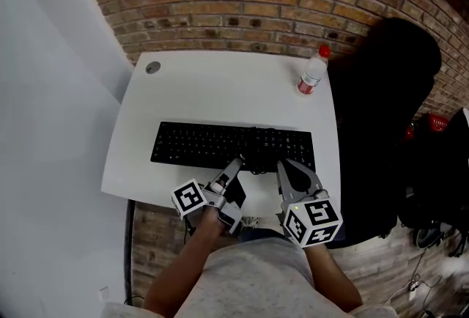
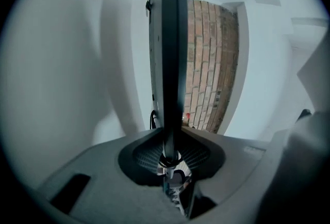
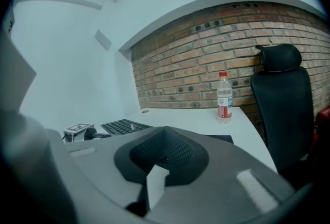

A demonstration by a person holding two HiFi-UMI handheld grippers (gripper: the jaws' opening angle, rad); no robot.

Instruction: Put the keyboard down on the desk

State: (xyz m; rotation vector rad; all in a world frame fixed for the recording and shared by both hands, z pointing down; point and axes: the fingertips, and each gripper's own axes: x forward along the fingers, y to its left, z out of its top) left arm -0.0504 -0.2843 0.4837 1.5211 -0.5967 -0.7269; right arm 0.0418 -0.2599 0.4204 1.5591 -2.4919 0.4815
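One keyboard (image 1: 198,144) lies at the bench's (image 1: 220,86) front edge, left gripper (image 1: 237,161) fingers clamping it (right gripper (image 1: 281,164) fingers closed, empty).

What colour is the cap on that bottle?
Red; the cap shows best in the right gripper view.

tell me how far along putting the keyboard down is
Done: the keyboard looks to lie flat on the white desk. In hand: the left gripper is clamped on its near edge, while the right gripper is shut and empty beside it. Left: open the left jaws and pull back.
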